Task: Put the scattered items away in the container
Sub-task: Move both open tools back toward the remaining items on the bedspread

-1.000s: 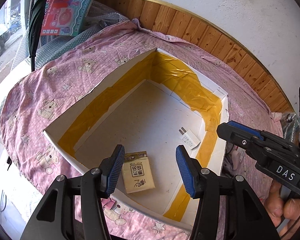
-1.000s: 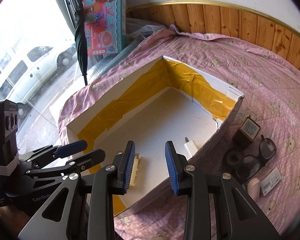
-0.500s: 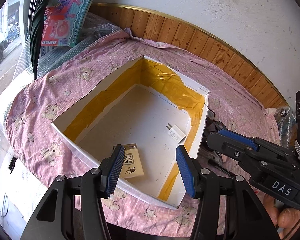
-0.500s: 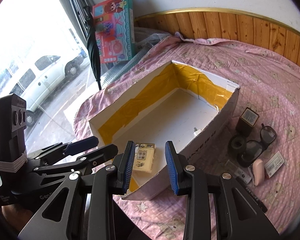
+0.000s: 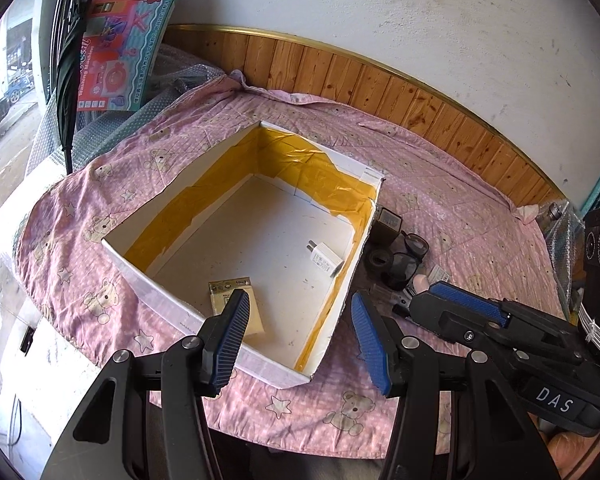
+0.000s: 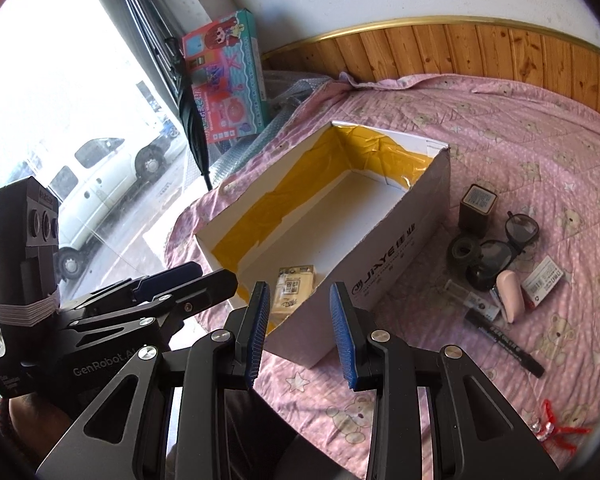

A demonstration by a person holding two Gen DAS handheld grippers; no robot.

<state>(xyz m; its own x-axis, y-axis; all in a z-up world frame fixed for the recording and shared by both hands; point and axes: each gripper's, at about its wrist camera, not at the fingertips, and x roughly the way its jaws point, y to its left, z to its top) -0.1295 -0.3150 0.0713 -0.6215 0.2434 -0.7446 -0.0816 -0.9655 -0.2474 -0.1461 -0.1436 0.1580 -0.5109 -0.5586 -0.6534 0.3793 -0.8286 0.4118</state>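
Pink-quilted bed [image 5: 452, 184] bearing box [image 5: 160, 296], glasses [image 6: 504, 240]

Both wrist views look down, sharing the box [image 5: 148, 284].

The left tool's [image 5: 296, 344] near blue pad covers the lower corner of the tissue pack [image 5: 236, 300] in the left wrist view, and in the right wrist view the box's [image 6: 400, 240] near wall hides the white charger entirely. The print on the small white label [image 6: 544, 282] is too fine to read, as is the lettering along the black marker [image 6: 504, 340]. The glasses [image 5: 410, 252] are partly masked by the box corner and by the right tool's [image 6: 300, 336] arm in the left wrist view. The red clip [image 6: 556, 426] runs into the dark lens rim. The umbrella's [image 5: 66, 80] top is cut off.
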